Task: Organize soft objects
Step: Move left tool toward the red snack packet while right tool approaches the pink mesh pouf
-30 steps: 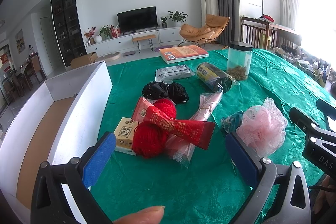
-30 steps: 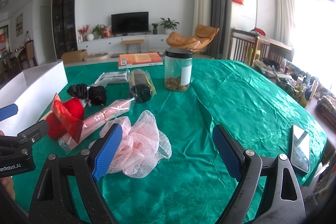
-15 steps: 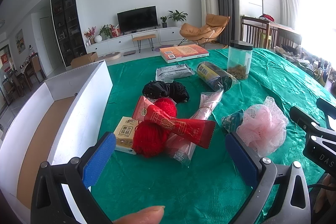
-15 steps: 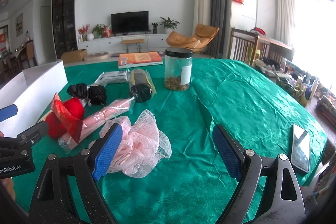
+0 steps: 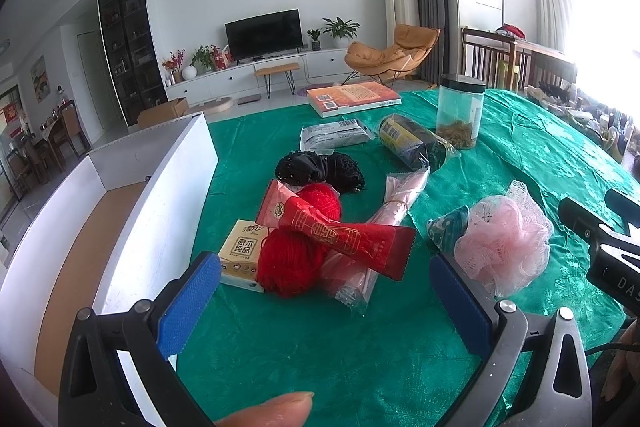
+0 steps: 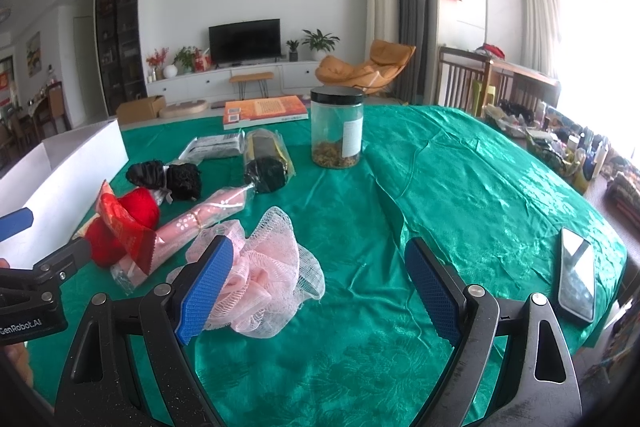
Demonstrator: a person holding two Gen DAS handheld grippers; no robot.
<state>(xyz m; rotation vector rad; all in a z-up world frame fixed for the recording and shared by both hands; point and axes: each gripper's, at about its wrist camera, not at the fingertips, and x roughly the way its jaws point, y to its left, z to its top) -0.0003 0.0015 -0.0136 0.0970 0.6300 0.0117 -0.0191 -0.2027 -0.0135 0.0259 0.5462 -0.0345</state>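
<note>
Left tongs (image 5: pixel 320 301) open above green cloth (image 5: pixel 304 343); red yarn (image 5: pixel 290 263), pink pouf (image 5: pixel 502 243) ahead.

Both wrist cameras look forward and slightly down over the green satin-covered tabletop (image 5: pixel 304 343) from close above its near edge; both views share the fluffy pink mesh bath sponge (image 5: pixel 505 246) (image 6: pixel 262 287).
</note>
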